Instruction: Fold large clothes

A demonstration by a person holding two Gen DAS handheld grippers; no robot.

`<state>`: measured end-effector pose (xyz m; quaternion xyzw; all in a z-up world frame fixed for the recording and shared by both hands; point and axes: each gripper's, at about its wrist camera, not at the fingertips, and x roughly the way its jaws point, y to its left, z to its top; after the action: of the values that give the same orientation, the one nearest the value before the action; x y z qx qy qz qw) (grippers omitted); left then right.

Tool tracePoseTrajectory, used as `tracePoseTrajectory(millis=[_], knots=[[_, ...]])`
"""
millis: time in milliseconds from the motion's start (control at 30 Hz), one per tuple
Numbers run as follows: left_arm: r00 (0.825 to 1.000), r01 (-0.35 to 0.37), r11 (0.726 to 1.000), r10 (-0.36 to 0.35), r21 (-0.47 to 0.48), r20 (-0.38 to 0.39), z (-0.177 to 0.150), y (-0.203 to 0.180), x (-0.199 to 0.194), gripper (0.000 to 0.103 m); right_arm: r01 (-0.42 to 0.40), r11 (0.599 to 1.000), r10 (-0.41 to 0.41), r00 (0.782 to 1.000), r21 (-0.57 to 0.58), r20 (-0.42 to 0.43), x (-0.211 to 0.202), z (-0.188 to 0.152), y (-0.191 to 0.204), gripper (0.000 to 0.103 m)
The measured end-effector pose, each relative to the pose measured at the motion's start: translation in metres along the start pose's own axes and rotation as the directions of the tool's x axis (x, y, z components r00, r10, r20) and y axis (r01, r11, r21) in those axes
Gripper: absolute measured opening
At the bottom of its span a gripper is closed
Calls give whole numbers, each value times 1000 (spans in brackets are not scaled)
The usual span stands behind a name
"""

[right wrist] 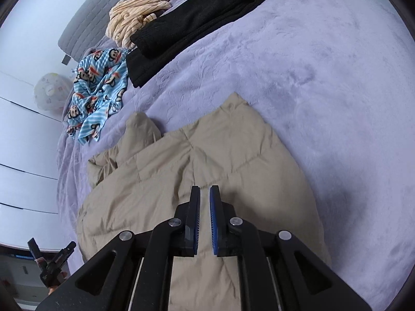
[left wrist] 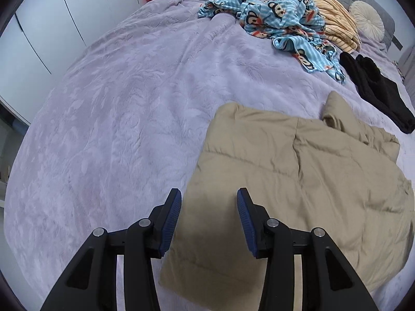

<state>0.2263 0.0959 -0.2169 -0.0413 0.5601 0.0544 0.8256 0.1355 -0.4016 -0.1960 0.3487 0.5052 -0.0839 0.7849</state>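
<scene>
A tan quilted jacket [left wrist: 298, 176] lies spread on the lilac bed cover [left wrist: 116, 108], partly folded, with a bunched part at its far end. My left gripper [left wrist: 208, 197] hovers open and empty over the jacket's near left edge. In the right wrist view the jacket [right wrist: 197, 155] lies below my right gripper [right wrist: 205, 191], whose jaws stand nearly closed with a narrow gap and nothing between them, just above the fabric.
A blue cartoon-print garment [left wrist: 282, 26], a cream striped garment [left wrist: 334, 18] and a folded black garment [left wrist: 376, 90] lie at the bed's far side. A round cushion [left wrist: 368, 20] rests by the grey headboard. White wardrobe doors [left wrist: 39, 26] stand to the left.
</scene>
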Motion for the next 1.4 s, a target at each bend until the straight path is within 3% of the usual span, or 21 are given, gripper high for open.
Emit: tracePoseTrajectory(millis=[67, 167, 333, 400, 467, 700, 867, 1200, 1333, 1400], knots=[[1000, 5, 1000, -5, -9, -1, -14, 0, -6, 90, 6, 1000, -6, 1000, 4, -14, -7, -19, -4, 16], [1000, 6, 1000, -6, -8, 8, -29, 1, -17, 91, 14, 1000, -14, 999, 6, -30, -16, -41, -10, 21], [999, 1, 1000, -1, -17, -46, -54, 0, -26, 91, 18, 999, -15, 997, 35, -73, -27, -70, -16, 24], [999, 4, 1000, -4, -5, -52, -65, -4, -32, 92, 15, 999, -11, 997, 49, -80, -31, -81, -18, 30], [998, 6, 1000, -5, 5, -62, -75, -7, -37, 103, 15, 998, -10, 997, 63, -80, -36, -90, -19, 53], [994, 47, 999, -45, 21, -99, -103, -17, -42, 103, 8, 998, -1, 995, 69, -97, -44, -114, -24, 58], [994, 39, 998, -33, 51, -107, -116, -22, -38, 103, -24, 994, 36, 993, 105, -111, -34, -128, -35, 81], [992, 48, 997, -40, 59, -122, -127, -21, -10, 103, -91, 981, 114, 985, 173, -129, -1, -152, -51, 85], [992, 50, 998, -44, 48, -119, -128, -21, -7, 103, -119, 971, 145, 983, 206, -113, 3, -156, -54, 103], [991, 60, 998, -55, 35, -120, -128, -20, -7, 103, -138, 964, 165, 981, 226, -105, 2, -156, -55, 103]])
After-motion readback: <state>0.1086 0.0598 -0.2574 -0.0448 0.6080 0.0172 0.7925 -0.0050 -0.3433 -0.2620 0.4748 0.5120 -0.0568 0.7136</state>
